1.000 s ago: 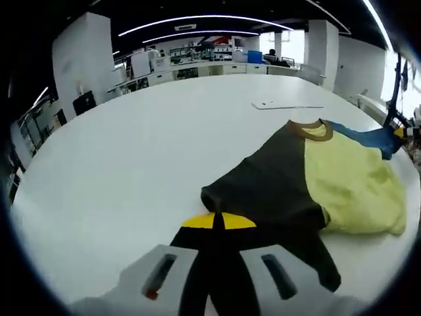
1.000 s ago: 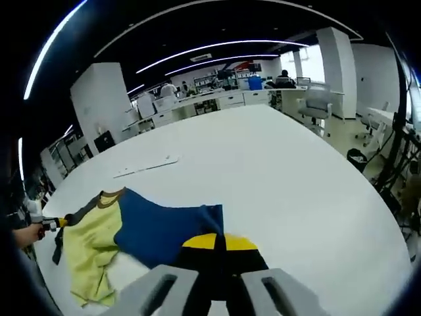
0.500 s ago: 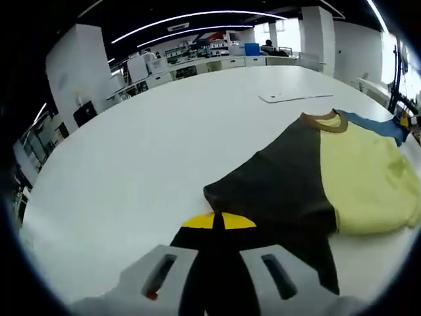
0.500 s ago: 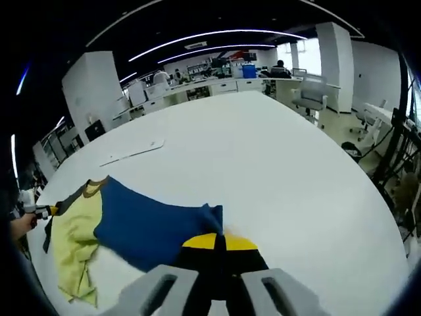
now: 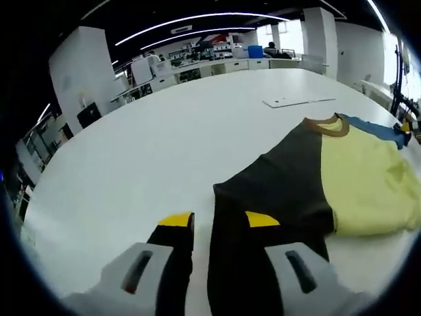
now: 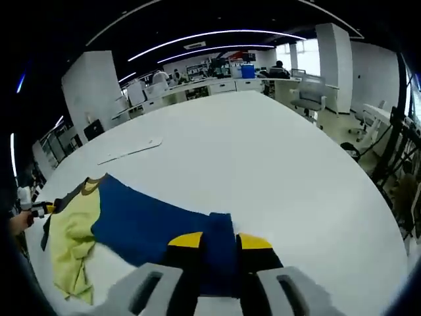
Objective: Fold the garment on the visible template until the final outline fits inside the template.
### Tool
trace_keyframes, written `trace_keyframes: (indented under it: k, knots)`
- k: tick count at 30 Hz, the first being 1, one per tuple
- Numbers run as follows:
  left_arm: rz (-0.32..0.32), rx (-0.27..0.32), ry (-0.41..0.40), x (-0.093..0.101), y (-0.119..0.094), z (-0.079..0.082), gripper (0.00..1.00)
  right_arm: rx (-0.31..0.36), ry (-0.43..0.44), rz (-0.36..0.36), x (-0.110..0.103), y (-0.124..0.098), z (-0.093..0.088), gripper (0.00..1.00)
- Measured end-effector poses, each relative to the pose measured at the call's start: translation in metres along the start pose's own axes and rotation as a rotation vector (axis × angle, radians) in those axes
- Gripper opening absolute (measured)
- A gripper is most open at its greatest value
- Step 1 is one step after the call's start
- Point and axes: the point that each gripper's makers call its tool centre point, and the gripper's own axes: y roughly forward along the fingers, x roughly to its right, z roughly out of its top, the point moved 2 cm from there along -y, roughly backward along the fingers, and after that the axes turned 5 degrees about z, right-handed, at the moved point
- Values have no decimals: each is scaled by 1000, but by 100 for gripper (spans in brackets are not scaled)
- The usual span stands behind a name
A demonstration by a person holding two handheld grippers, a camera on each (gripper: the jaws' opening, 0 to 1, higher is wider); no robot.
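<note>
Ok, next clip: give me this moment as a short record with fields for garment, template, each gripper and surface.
garment: shirt with dark grey, yellow and blue panels and a brown collar, lying spread on the table, not yet folded
template: flat white sheet beyond the collar, apart from the shirt
left gripper: jaws open, the dark grey sleeve lying between them
right gripper: jaws open, the blue sleeve lying between them
surface: white table
background: open office with desks and seated people
</note>
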Motion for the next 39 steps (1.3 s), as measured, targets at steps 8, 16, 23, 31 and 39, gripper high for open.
trace_keyframes:
  k: [8, 16, 23, 31, 39]
  knots:
    - [-57, 72, -62, 5, -24, 8, 56, 15, -11, 85, -27, -6, 6, 63]
    - [-132, 137, -98, 20, -56, 12, 77, 10, -80, 221, -78, -15, 9, 91]
    - [-177, 166, -136, 35, -87, 7, 91, -30, -163, 378, -138, -28, 1, 95]
    - [-201, 180, -151, 48, -112, -5, 99, -74, -261, 531, -200, -37, -15, 92]
    - [-227, 201, -162, 59, -135, -8, 99, -134, -383, 664, -254, -45, -44, 88]
